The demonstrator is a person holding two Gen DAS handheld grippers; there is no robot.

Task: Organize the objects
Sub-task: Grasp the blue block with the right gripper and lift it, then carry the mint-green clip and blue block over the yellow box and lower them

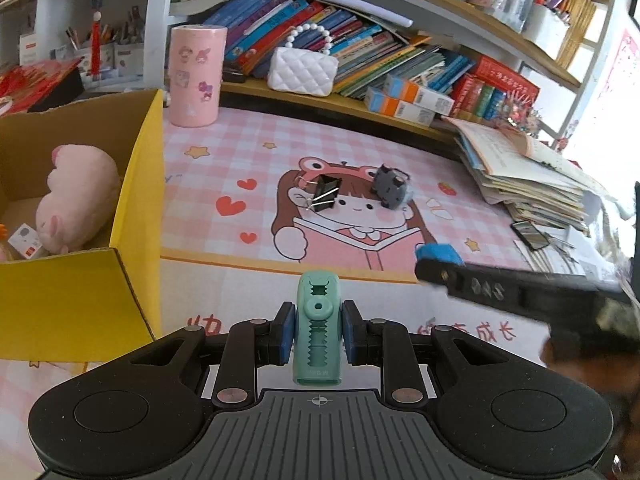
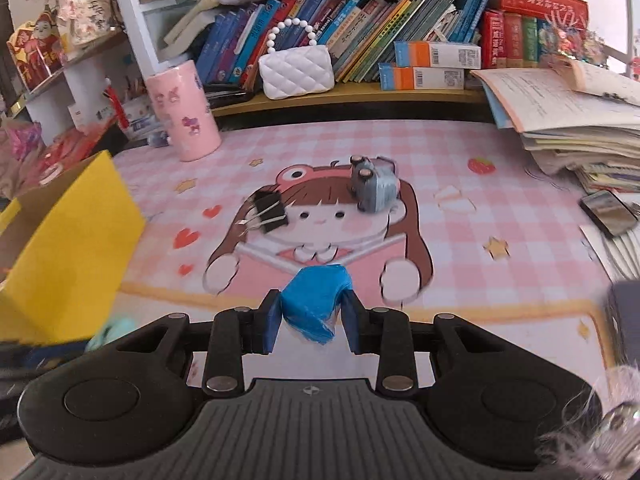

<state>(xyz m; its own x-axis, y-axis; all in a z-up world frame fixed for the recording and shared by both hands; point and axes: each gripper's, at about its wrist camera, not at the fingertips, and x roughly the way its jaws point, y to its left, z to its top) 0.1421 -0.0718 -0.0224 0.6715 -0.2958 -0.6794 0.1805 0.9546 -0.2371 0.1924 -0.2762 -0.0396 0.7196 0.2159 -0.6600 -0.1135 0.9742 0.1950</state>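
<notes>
The left tool [image 1: 317, 334] clamps a green clip [image 1: 318, 328] upright (yellow box [image 1: 136, 200] just left), the right tool [image 2: 311, 322] pinches blue crumpled paper [image 2: 316, 300].

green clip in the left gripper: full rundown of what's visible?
The green clip is a mint-green plastic clamp with toothed ridges down its middle, a round pivot hub with a hole, and a notched tip pointing away from the camera. It stands lengthwise between the blue pads of the left gripper, whose jaws are shut on its sides. It is held above the pink desk mat, right of the yellow cardboard box, touching nothing else visible.
</notes>
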